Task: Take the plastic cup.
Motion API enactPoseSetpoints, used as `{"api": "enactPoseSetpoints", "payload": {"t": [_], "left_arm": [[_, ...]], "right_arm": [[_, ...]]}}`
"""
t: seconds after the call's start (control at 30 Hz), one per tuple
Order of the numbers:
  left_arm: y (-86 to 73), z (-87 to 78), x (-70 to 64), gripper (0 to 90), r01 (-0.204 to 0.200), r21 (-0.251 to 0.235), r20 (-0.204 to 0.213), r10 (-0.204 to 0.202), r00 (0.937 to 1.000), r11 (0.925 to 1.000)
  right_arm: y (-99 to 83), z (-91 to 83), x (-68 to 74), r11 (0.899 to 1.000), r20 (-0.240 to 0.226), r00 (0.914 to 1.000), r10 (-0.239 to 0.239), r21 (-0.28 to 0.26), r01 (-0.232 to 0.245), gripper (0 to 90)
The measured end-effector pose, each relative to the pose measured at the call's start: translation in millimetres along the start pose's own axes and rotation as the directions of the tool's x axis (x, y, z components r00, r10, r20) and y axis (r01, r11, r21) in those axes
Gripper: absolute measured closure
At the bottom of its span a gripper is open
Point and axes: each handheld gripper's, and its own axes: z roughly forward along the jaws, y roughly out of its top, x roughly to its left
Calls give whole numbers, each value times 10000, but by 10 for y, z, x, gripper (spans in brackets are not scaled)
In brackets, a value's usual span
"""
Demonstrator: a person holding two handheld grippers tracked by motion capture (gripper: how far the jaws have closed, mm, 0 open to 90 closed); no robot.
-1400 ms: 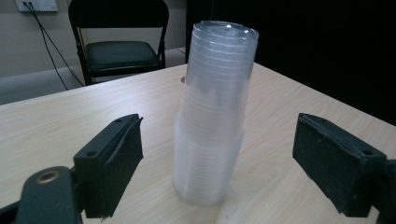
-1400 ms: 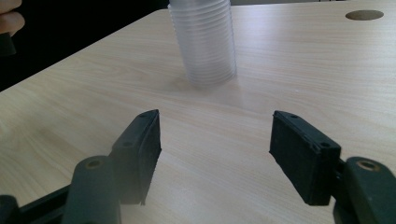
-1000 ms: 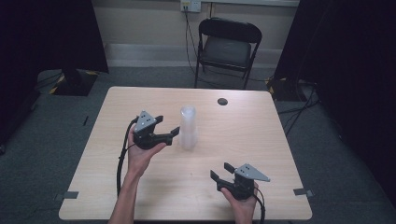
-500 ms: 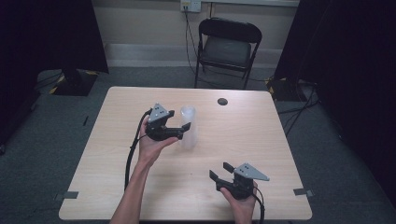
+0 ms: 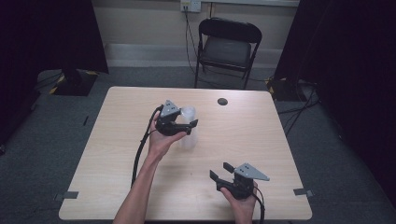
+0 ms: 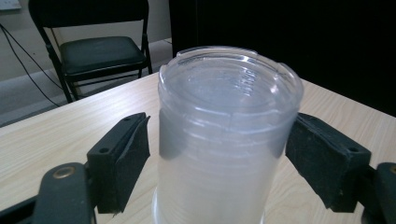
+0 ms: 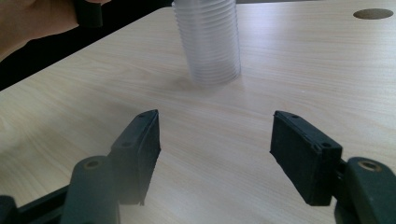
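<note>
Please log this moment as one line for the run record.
left hand-held gripper: open around cup stack | right hand-held gripper: open, idle | table: stack upright

In the high view the left gripper is held up near the middle of the table, the left forearm stretching in from the bottom edge, hand cupped beneath the gripper body. Its jaws stand wide apart (the left gripper view shows a clear gap at each pad). The right gripper sits low near the front edge, gripped from behind by the right hand, jaws pointing up-left and spread open, nothing between them in the right gripper view
</note>
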Motion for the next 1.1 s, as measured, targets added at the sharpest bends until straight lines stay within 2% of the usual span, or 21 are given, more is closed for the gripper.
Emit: {"api": "enactPoseSetpoints", "payload": {"t": [0.3,0.47,0.63,0.87,0.93,1.1], "left_arm": [[-80,114,35,230,125,335,72,-127,9999,9994],[-127,161,29,236,14,507,1,-14,10000,9987],[-205,210,78,247,330,568,201,-342,9992,9978],[-197,201,51,289,136,677,231,-152,9996,9976],[-189,181,54,290,33,653,86,-38,10000,9979],[-190,172,67,292,126,650,165,-137,9998,9978]], "right_arm": [[6,-8,-5,10000,-11,10000,36,-39,-36,329],[-8,-4,-13,10000,12,10000,72,-6,-72,329],[11,-11,-23,9999,37,9999,156,-71,-156,329],[18,14,-21,9998,-76,9998,207,-73,-207,329],[14,37,3,10000,-89,9999,59,60,-58,329],[15,41,14,9999,-83,9999,58,84,-57,330]]}}
